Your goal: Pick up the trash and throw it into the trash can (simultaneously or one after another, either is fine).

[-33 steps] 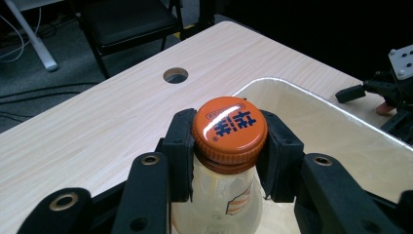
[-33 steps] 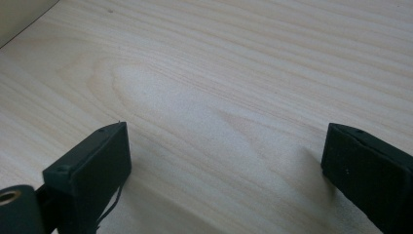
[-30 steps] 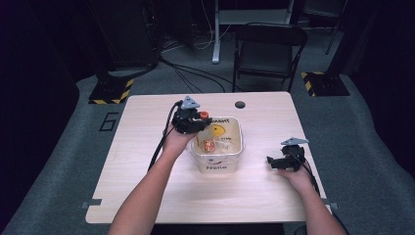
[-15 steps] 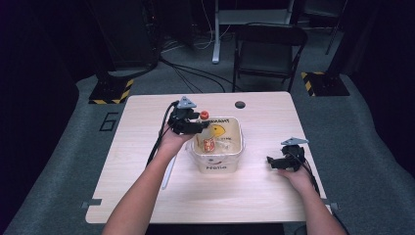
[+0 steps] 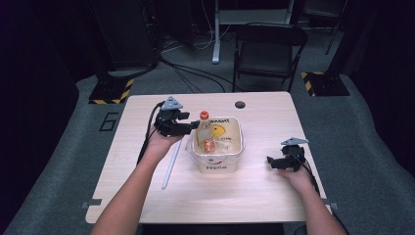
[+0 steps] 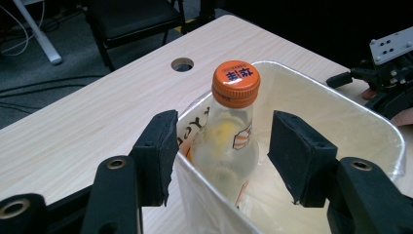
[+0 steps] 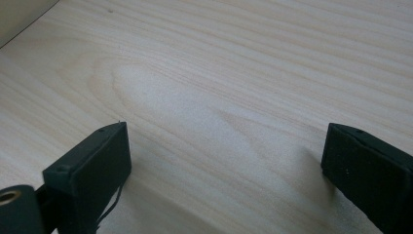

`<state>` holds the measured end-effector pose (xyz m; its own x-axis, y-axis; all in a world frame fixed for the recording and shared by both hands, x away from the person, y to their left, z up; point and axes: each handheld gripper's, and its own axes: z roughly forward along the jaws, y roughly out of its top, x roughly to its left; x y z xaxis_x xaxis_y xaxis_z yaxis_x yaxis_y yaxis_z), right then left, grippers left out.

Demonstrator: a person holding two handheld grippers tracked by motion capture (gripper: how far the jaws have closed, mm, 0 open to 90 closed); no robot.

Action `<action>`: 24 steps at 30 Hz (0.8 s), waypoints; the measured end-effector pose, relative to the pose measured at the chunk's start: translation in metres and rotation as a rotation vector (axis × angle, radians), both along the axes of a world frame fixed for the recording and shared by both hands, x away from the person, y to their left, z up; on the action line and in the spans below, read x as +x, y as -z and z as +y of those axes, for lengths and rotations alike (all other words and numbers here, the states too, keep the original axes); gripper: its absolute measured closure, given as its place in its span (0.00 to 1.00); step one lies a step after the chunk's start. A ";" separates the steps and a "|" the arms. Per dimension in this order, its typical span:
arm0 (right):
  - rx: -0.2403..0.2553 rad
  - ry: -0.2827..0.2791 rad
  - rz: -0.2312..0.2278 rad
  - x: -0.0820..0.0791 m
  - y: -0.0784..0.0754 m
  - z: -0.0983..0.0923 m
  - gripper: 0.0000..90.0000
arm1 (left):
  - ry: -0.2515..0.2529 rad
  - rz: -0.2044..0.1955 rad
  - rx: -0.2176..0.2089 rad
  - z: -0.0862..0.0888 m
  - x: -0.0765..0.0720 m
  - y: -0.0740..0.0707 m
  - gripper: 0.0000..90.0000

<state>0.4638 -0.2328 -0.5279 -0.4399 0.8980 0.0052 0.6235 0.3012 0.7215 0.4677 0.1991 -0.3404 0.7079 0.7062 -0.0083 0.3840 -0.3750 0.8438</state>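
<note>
The left tongs (image 6: 221,161), jaws just spread, stand released either side of the orange-capped bottle (image 6: 229,136), which stands in the white tub (image 5: 237,152) mid-worktop (image 5: 147,196). The right tongs (image 7: 224,180) gape over bare wood.

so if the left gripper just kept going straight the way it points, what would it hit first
Probably the bottle with the orange cap, standing in the tub. The left gripper has just been opening; its jaws now flank the bottle without touching, one outside the tub's near wall, which might catch it first.
</note>
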 end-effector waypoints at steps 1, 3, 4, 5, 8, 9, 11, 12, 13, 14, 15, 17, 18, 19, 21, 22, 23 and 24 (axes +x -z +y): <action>0.000 -0.001 0.000 0.000 0.000 0.000 0.04 | -0.002 0.002 -0.004 0.002 -0.001 -0.001 0.49; 0.000 0.000 0.000 0.000 0.000 0.000 0.04 | -0.006 -0.005 -0.003 0.007 -0.004 -0.002 0.49; 0.000 0.000 0.000 0.000 0.000 0.000 0.04 | -0.011 -0.005 -0.008 0.009 -0.005 -0.002 0.49; 0.000 -0.001 0.000 0.000 0.000 0.000 0.04 | -0.013 -0.008 -0.008 0.012 -0.006 -0.003 0.49; 0.000 0.000 0.000 0.000 0.000 0.000 0.04 | -0.020 -0.004 -0.009 0.020 -0.010 -0.002 0.50; 0.000 0.000 0.000 0.000 0.000 0.000 0.04 | -0.021 -0.001 -0.011 0.023 -0.011 -0.001 0.50; 0.000 0.000 0.000 0.000 0.000 0.000 0.04 | -0.026 -0.002 -0.009 0.027 -0.014 0.001 0.51; 0.000 0.000 0.000 0.000 0.000 0.000 0.04 | -0.029 -0.002 -0.012 0.028 -0.015 0.002 0.51; 0.000 0.000 0.000 0.000 0.000 0.000 0.04 | -0.035 -0.002 -0.016 0.031 -0.016 0.002 0.52; 0.000 0.000 0.000 0.000 0.000 0.000 0.04 | -0.043 -0.007 -0.019 0.034 -0.018 0.003 0.52; 0.000 0.000 0.000 0.000 0.000 0.000 0.04 | -0.047 -0.009 -0.020 0.036 -0.018 0.004 0.52; 0.000 0.000 0.000 0.000 0.000 0.000 0.04 | -0.061 -0.006 -0.023 0.041 -0.020 0.006 0.53; 0.000 -0.001 0.000 0.000 0.000 0.000 0.04 | -0.069 -0.005 -0.022 0.044 -0.021 0.008 0.53; 0.000 0.000 0.000 0.000 0.000 0.000 0.04 | -0.076 -0.003 -0.021 0.046 -0.022 0.009 0.54; 0.000 0.000 0.000 0.000 0.000 0.000 0.04 | -0.089 0.007 -0.020 0.051 -0.023 0.014 0.55; 0.000 0.000 0.000 0.000 0.000 0.000 0.04 | -0.095 0.011 -0.017 0.052 -0.024 0.015 0.55; 0.000 0.000 0.000 0.000 0.000 0.000 0.04 | -0.102 0.014 -0.016 0.054 -0.025 0.018 0.55; 0.000 0.000 0.000 0.000 0.000 0.000 0.04 | -0.106 0.020 -0.019 0.055 -0.025 0.020 0.55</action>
